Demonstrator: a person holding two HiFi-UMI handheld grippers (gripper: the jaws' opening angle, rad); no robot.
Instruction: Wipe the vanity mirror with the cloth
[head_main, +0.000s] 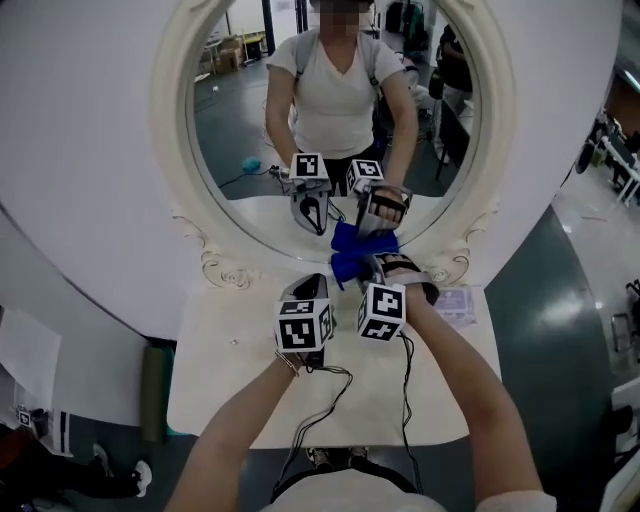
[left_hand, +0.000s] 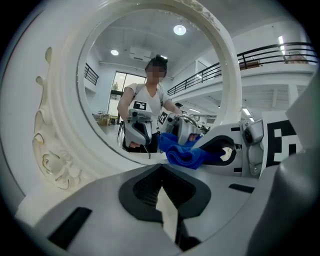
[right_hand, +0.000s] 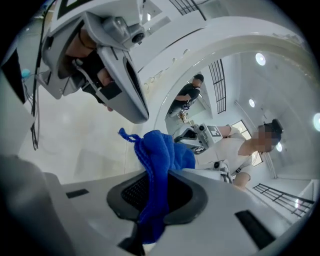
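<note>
An oval vanity mirror (head_main: 330, 110) in an ornate cream frame (head_main: 168, 120) stands on a white table (head_main: 225, 400). My right gripper (head_main: 372, 266) is shut on a bunched blue cloth (head_main: 350, 262), which is held at the foot of the frame, and the cloth's reflection shows just above it. In the right gripper view the cloth (right_hand: 157, 155) sticks up from between the jaws of that gripper (right_hand: 155, 180). My left gripper (head_main: 312, 284) hovers just left of it, shut and holding nothing. The left gripper view faces the mirror (left_hand: 150, 75), with the cloth (left_hand: 187, 155) to the right.
A small clear packet (head_main: 455, 303) lies on the table to the right of my hands. Cables (head_main: 330, 385) trail from the grippers over the front edge. A dark green roll (head_main: 153, 390) stands off the table's left side. The mirror reflects a person and a large hall.
</note>
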